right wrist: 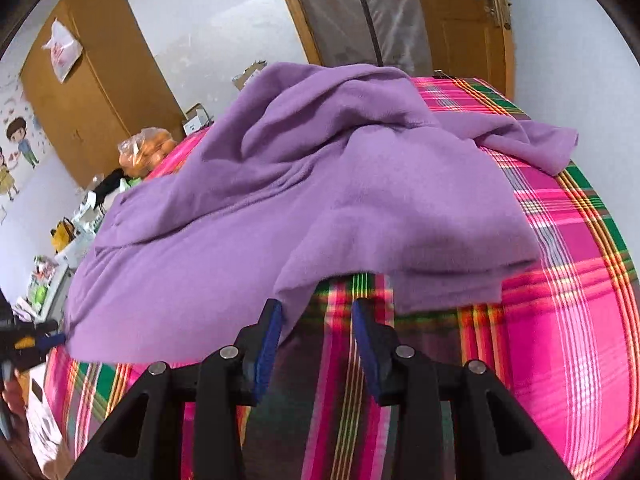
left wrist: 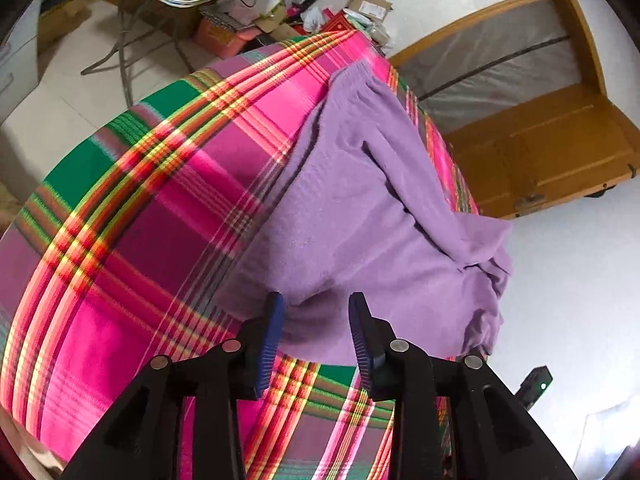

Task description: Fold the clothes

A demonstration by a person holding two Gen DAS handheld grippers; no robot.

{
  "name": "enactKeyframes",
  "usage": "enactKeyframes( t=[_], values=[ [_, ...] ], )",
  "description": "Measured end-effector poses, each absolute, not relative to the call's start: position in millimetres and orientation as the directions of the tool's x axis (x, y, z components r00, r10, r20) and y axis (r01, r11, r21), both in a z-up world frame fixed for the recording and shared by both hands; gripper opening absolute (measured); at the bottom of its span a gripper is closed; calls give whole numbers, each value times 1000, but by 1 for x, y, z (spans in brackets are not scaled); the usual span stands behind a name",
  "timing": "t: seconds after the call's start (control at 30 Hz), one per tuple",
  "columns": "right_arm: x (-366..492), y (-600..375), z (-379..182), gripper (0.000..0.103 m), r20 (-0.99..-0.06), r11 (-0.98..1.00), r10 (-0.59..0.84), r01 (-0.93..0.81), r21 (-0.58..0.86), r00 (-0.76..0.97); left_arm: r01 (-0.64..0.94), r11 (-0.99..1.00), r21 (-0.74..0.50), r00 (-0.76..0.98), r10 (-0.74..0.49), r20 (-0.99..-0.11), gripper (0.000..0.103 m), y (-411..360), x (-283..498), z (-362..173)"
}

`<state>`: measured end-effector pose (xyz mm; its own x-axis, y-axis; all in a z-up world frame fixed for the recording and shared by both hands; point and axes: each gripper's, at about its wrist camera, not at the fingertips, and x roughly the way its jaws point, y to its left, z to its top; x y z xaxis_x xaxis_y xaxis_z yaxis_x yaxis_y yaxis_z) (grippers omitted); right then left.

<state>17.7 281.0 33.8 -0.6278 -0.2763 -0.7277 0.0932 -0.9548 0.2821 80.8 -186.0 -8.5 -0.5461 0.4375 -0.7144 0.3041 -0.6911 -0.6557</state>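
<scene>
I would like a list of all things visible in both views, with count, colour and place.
garment: one, purple, rumpled on the cloth
cloth: one, pink-green plaid, over the table
door: one, brown wood, behind the table
cabinet: one, brown, by the wall
bag of oranges: one, clear, at the far table edge
left claw: one, black with blue pads, open at the garment's edge
right claw: one, same colours, open at the near hem

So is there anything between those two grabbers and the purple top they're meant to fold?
Nothing visible. The left gripper is open with the purple garment's near edge between its fingers. The right gripper is open at another edge, with only the plaid cloth beneath.
</scene>
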Motion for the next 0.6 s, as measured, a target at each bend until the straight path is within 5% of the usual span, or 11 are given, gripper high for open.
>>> enactKeyframes(
  t=[0.23,0.53,0.6],
  values=[
    [2,281,31,44,-730,-952,-284,91,292,-622,372,-743,-557,-569,291,-769,40,-192,92,2],
    [-13,275,28,44,-733,-951,-283,82,299,-618,419,-678,-604,-576,315,-754,44,-200,87,-9],
    [-14,272,27,33,-735,-953,-277,77,294,-619,433,-674,-599,-583,298,-756,44,-201,84,-10]
  ],
)
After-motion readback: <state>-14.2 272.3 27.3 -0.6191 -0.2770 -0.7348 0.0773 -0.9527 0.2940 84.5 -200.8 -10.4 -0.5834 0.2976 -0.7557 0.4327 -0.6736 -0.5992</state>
